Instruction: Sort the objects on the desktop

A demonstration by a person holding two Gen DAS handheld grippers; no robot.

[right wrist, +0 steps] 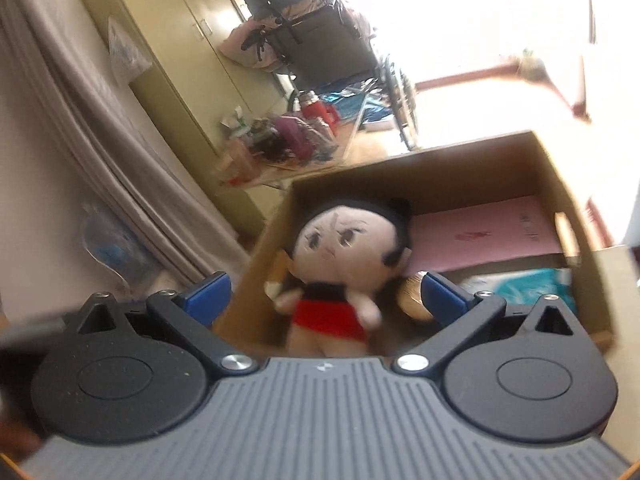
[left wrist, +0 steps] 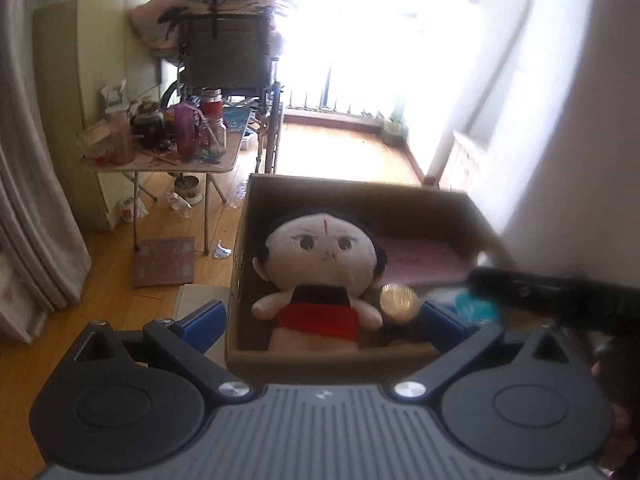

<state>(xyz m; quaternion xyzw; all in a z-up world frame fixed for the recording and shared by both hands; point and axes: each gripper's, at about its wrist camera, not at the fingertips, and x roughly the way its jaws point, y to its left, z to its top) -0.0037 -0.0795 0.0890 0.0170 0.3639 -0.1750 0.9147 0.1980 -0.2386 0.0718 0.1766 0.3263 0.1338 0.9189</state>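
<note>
A plush doll (left wrist: 320,276), gold round tin (left wrist: 399,303) and pink booklet (left wrist: 420,260) already lie inside the cardboard box (left wrist: 332,356). Left tongs (left wrist: 324,316) and right tongs (right wrist: 326,296) hover wide open, empty; sorting looks nearly finished.

Wooden floor (left wrist: 344,152) runs bright toward the window. On it a folding table (left wrist: 160,164) stands loaded with jars and bottles; under it sit a small pot (left wrist: 188,188), a crushed plastic bottle (left wrist: 180,204) and a reddish mat (left wrist: 164,260). A wheelchair (left wrist: 228,56) stands behind.
</note>
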